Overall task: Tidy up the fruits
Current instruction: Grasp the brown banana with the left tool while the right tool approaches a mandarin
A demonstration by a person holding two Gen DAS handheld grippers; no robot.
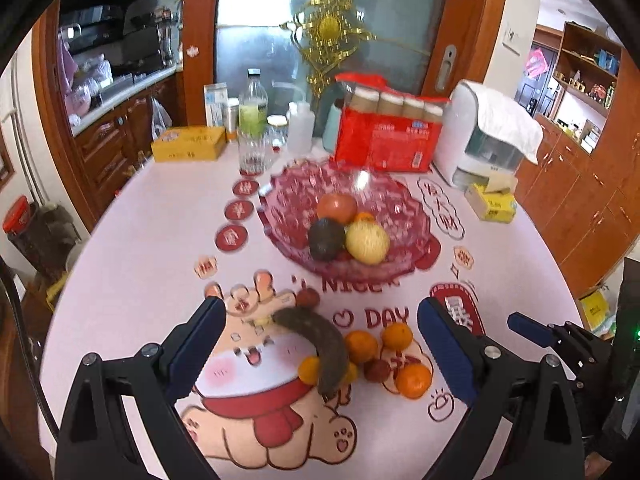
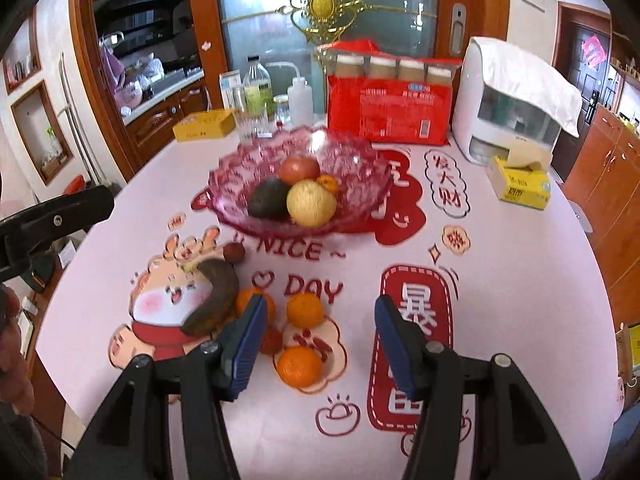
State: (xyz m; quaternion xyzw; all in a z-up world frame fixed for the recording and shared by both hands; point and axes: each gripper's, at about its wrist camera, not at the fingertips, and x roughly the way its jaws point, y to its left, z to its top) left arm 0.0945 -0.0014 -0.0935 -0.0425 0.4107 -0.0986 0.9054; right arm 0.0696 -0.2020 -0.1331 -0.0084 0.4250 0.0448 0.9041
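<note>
Diagonally, the browned banana (image 2: 214, 300) points toward the bowl (image 2: 360, 200); both hand-held grippers apparently gape empty.

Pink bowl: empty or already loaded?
Partly loaded. The pink bowl holds an avocado, yellow fruit, a reddish fruit and a small orange.

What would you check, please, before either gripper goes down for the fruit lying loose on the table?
1. Left gripper open, nothing held: ok.
2. Right gripper open, nothing held: ok.
3. Room left in the pink bowl: ok.
4. Nearest orange free of its neighbours: ok.
5. Dark banana free to lift: not ok, it lies against small oranges.
6. Fruit firm enough to squeeze: cannot tell.
</note>
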